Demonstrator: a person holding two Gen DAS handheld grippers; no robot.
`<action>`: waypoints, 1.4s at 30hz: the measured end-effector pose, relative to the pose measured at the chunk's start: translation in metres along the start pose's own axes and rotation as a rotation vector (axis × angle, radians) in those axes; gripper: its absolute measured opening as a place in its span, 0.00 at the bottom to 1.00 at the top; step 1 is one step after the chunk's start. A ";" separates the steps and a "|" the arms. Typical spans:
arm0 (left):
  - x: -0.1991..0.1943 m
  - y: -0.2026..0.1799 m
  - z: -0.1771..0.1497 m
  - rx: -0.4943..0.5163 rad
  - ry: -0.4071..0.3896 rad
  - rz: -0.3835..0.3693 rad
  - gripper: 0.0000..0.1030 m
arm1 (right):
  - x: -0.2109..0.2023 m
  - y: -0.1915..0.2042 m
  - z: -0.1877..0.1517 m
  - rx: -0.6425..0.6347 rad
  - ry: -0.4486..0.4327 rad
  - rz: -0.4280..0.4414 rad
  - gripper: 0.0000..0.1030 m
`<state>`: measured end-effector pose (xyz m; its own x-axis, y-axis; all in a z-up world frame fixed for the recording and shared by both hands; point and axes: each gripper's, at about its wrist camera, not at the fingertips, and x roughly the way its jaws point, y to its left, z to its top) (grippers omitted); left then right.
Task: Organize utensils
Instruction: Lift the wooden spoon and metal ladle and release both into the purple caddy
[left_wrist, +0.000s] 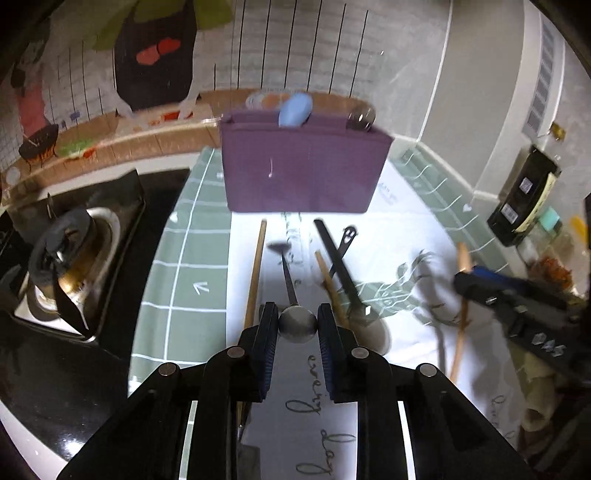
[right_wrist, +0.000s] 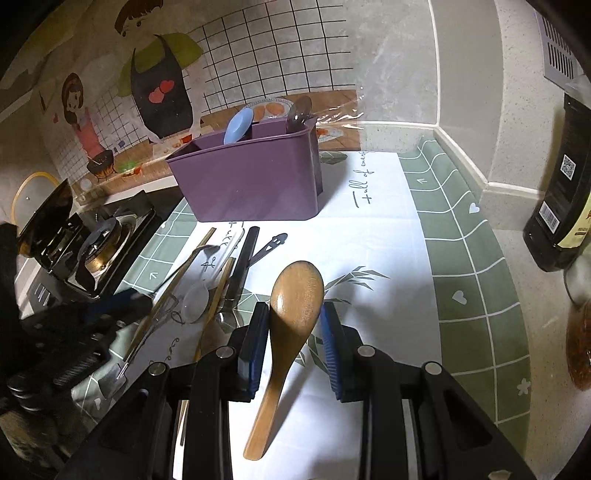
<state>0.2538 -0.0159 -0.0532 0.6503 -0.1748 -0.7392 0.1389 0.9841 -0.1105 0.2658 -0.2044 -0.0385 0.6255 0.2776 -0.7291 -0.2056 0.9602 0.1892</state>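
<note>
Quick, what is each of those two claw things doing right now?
Left gripper: shut on the bowl of a silver metal spoon.
Right gripper: shut on a brown wooden spoon.

A white-tiled wall with dark grid lines (right_wrist: 295, 48) rises at the back, covered on its left part by a cartoon sticker of two aproned cooks (right_wrist: 155, 74), and it meets a plain speckled grey wall (right_wrist: 480, 92) at a corner on the right, where a slatted metal vent (right_wrist: 557, 48) sits high up. The glossy black countertop (left_wrist: 48, 398) carries a steel gas burner (left_wrist: 70, 254) on the left and is spread with a green-checked cloth with a white printed centre (right_wrist: 469, 266). A dark labelled bottle (right_wrist: 565, 192) stands on the pale counter at the right, and light glares brightly off the cloth's white centre.
</note>
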 end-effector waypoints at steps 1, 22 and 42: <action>-0.006 -0.001 0.003 0.003 -0.006 -0.003 0.22 | 0.000 0.000 0.000 0.000 0.000 0.000 0.26; -0.058 -0.013 0.026 0.027 -0.061 -0.057 0.22 | -0.009 0.007 0.004 -0.020 -0.025 -0.015 0.23; -0.055 0.006 0.040 -0.018 -0.061 -0.086 0.22 | 0.032 -0.021 -0.008 -0.042 0.179 0.007 0.27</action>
<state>0.2488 -0.0019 0.0134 0.6806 -0.2597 -0.6851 0.1827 0.9657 -0.1845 0.2843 -0.2159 -0.0713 0.4806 0.2702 -0.8343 -0.2427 0.9552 0.1695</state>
